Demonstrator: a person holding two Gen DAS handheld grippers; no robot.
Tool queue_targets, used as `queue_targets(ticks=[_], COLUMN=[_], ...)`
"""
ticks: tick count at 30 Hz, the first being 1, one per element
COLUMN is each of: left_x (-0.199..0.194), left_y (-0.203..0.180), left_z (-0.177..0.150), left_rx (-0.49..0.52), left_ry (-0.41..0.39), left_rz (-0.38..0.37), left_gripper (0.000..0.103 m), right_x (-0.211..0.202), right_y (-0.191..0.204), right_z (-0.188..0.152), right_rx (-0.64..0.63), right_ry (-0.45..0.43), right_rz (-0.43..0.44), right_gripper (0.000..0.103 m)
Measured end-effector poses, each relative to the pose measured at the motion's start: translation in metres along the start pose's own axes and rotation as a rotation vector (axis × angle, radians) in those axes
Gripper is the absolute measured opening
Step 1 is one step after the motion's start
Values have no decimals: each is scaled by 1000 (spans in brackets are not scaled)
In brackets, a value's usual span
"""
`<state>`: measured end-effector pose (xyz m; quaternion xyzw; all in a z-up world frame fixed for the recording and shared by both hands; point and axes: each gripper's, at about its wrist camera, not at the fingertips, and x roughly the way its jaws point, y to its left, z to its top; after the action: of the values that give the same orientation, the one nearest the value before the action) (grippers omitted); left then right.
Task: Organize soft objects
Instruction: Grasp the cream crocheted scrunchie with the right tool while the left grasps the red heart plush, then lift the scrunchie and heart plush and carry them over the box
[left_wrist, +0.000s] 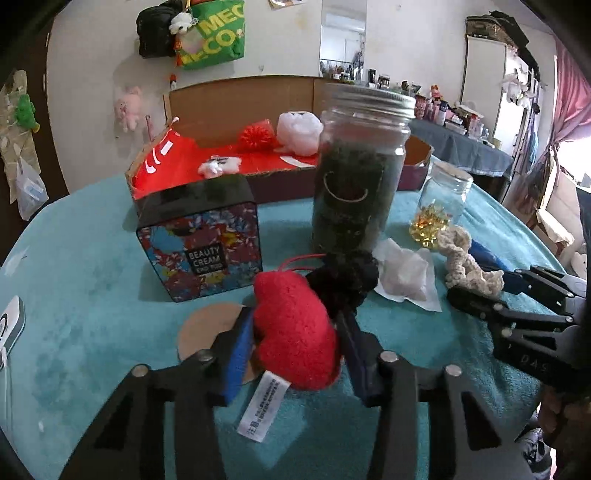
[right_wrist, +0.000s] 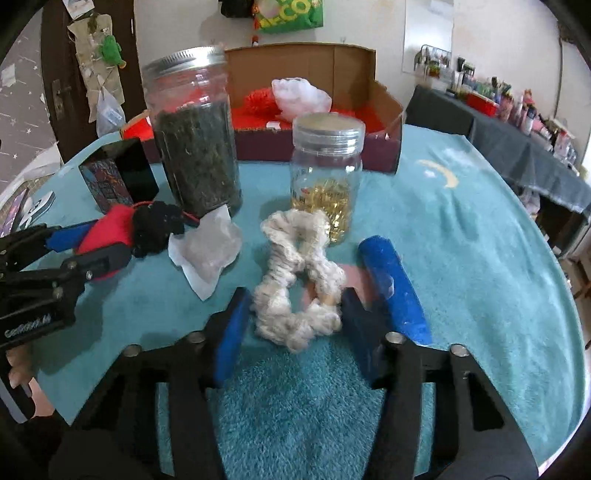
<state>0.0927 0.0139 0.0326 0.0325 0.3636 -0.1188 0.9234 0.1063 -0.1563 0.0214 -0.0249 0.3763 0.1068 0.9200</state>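
Note:
A red plush heart (left_wrist: 295, 332) with a white tag and a black fuzzy part (left_wrist: 345, 278) lies on the teal cloth between the jaws of my left gripper (left_wrist: 295, 328), which press its sides. It also shows in the right wrist view (right_wrist: 110, 225). A cream crocheted scrunchie (right_wrist: 295, 280) lies between the jaws of my right gripper (right_wrist: 295, 314), which touch its sides; it shows in the left wrist view (left_wrist: 469, 264) too. The cardboard box (left_wrist: 221, 88) at the back holds a red pompom (left_wrist: 256, 134), a white plush (left_wrist: 299, 129) and a small white toy (left_wrist: 218, 166).
A tall jar of dark leaves (left_wrist: 358, 166), a small jar of yellow capsules (right_wrist: 325, 177) and a Beauty Cream tin (left_wrist: 203, 240) stand mid-table. A white sachet (right_wrist: 207, 251) lies between the grippers. A cardboard coaster (left_wrist: 207, 325) lies under the left jaw.

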Motion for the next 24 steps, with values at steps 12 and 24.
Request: queue_targets(ticks=[12, 24], left_x=[-27, -31], left_y=[0, 4], left_z=[4, 9], left_rx=[2, -10], left_ry=[-64, -62], left_rz=[-44, -61], left_gripper=[42, 42], right_x=[-28, -27], right_y=[8, 6], right_z=[2, 3], right_rx=[-2, 18], right_ry=[-90, -72], right_rz=[63, 73], right_gripper=[28, 28])
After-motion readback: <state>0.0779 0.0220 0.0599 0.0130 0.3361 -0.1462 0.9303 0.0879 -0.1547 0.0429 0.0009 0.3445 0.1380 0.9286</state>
